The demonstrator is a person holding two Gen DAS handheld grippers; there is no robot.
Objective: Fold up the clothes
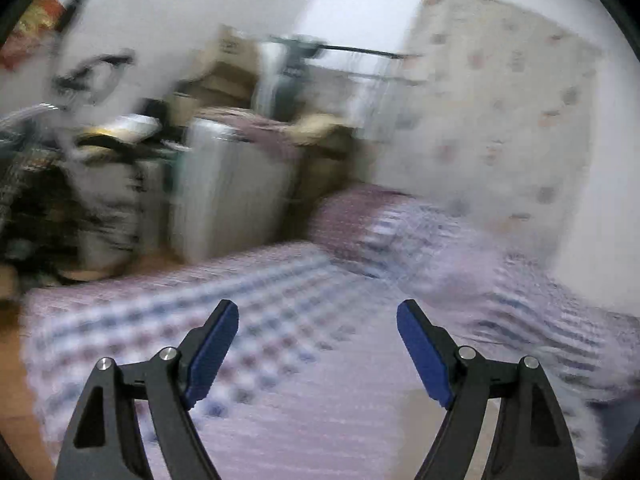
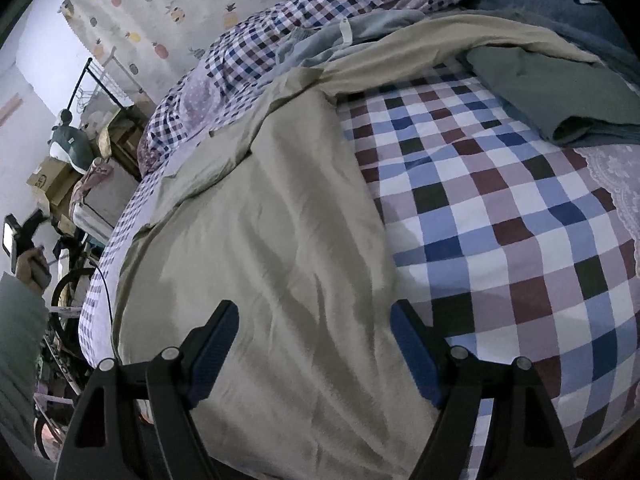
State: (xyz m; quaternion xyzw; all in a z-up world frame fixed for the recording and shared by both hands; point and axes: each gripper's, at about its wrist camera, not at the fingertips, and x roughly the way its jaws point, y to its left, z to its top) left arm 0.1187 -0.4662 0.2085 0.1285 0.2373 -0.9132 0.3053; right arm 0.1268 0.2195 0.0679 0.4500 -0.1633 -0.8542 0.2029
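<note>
A beige garment (image 2: pixel 272 240) lies spread on the checked bed sheet (image 2: pixel 500 208), its far end running toward the pillows. My right gripper (image 2: pixel 314 320) hangs just above its near part, open, blue pads (image 2: pixel 212 352) wide apart with nothing between them. A folded grey-green garment (image 2: pixel 552 92) and a blue one (image 2: pixel 560 4) lie at the far right of the bed. In the blurred left wrist view my left gripper (image 1: pixel 318 320) is open and empty above the checked sheet (image 1: pixel 280 320), pointing at the room beyond the bed. The hand with the other gripper (image 2: pixel 28 252) shows at the far left.
Beside the bed stand a grey appliance (image 1: pixel 236 188), cardboard boxes (image 1: pixel 228 64) and a clothes rack (image 1: pixel 360 56). A fruit-print cloth (image 2: pixel 168 12) hangs on the wall behind the pillows (image 2: pixel 256 52). A bicycle wheel (image 2: pixel 68 292) and clutter fill the floor at the left.
</note>
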